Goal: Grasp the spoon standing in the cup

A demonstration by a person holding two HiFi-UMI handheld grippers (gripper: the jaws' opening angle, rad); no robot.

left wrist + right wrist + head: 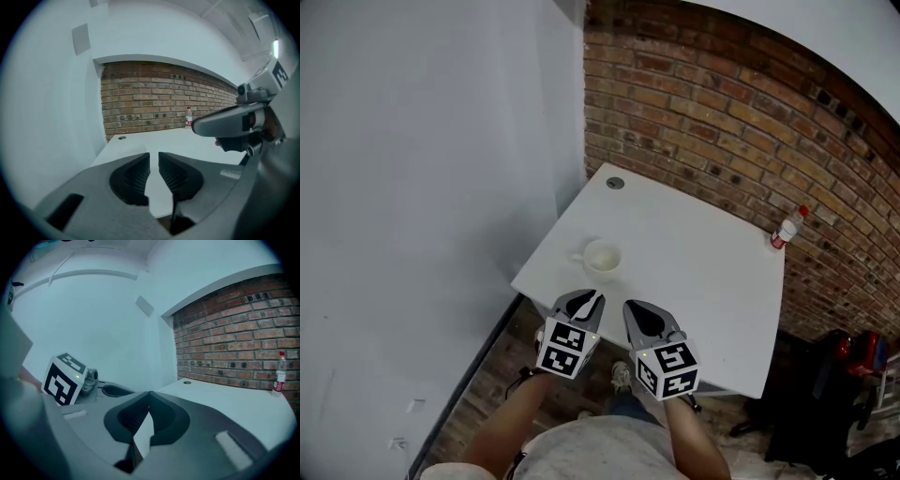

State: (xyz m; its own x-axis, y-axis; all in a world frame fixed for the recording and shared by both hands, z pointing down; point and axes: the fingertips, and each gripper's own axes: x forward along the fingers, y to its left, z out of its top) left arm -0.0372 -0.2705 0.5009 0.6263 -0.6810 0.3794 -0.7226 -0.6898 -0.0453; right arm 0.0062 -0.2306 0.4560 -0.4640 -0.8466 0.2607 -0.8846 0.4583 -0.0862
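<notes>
Over the white table (703, 281), left tool (153, 161) gapes slightly, empty; right tool (149, 399) clenched, empty.

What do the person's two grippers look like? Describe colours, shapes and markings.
The left gripper and right gripper match: smooth grey curved bodies, black ribbed pads inside the jaws, and a white cube with black square markers on each. The person wears a light grey top.
</notes>
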